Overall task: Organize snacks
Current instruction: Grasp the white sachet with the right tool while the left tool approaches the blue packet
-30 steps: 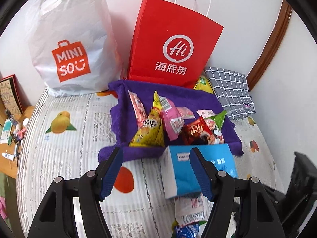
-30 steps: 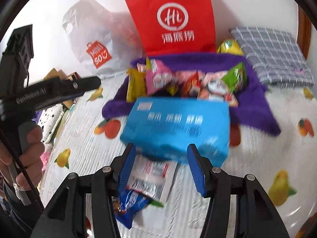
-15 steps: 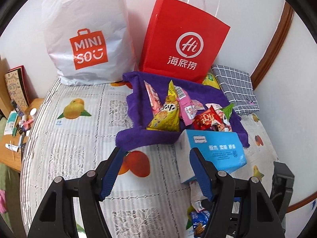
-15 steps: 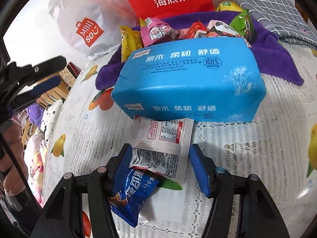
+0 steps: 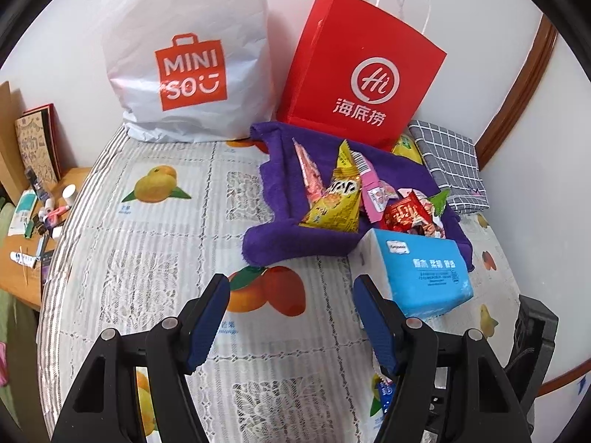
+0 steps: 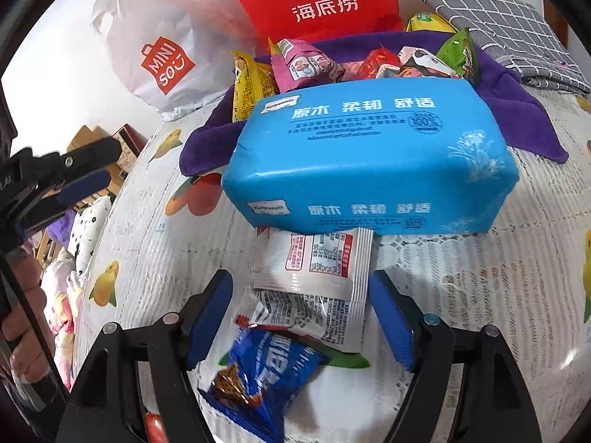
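Note:
My right gripper (image 6: 299,310) hangs low over the fruit-print tablecloth with its jaws opening. A white snack packet (image 6: 314,284) lies between its fingers, clear of both pads, and a blue snack packet (image 6: 266,369) lies just nearer the camera. The white packet's far end is tucked under a blue tissue pack (image 6: 369,155). Behind the pack, a purple towel (image 6: 207,144) holds several snack packets (image 6: 306,62). My left gripper (image 5: 291,313) is open over bare tablecloth, left of the tissue pack (image 5: 421,277), with nothing between its fingers.
A white Miniso bag (image 5: 188,59) and a red paper bag (image 5: 362,74) stand against the wall behind the towel (image 5: 280,236). A grey checked cloth (image 5: 450,162) lies at the back right. A wooden side table with small items (image 5: 33,217) is left of the cloth-covered surface.
My right gripper came down close to the white packet and its jaws widened. My left gripper shifted left, so the tissue pack now sits right of its fingers.

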### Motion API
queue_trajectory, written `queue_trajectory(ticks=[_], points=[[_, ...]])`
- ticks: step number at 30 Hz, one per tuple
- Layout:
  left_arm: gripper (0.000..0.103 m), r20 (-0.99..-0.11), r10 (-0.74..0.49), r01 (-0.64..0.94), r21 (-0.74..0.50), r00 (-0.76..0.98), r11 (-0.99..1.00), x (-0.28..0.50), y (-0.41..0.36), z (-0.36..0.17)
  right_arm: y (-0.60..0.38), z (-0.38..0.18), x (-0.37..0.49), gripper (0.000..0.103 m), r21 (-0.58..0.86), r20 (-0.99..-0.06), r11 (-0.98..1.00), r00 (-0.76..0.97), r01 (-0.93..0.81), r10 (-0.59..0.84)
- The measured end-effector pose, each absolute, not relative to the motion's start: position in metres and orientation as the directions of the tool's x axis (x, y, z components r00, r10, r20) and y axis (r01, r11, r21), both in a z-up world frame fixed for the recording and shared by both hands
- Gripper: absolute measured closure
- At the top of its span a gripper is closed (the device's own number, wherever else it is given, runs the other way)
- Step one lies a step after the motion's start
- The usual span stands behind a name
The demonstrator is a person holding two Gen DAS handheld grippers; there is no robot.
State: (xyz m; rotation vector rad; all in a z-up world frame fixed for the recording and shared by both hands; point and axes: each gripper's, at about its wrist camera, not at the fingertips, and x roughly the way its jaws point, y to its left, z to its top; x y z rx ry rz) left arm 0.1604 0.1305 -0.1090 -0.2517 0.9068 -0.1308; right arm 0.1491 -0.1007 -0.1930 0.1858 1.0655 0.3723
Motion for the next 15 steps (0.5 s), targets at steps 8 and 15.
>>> queue_trajectory(ticks=[8, 15], points=[[0.036, -0.775, -0.2, -0.024, -0.267, 0.599, 0.963, 0.152, 0.138, -0.121, -0.073, -0.196, 0.151, 0.021, 0.159, -0.854, 0.965, 0.461, -0.209, 0.241], [0.036, -0.787, -0.169, -0.057, -0.25, 0.594, 0.967, 0.142, 0.141, -0.123, -0.059, -0.197, 0.148, 0.043, 0.031, -0.854, 0.967, 0.496, -0.251, 0.156]])
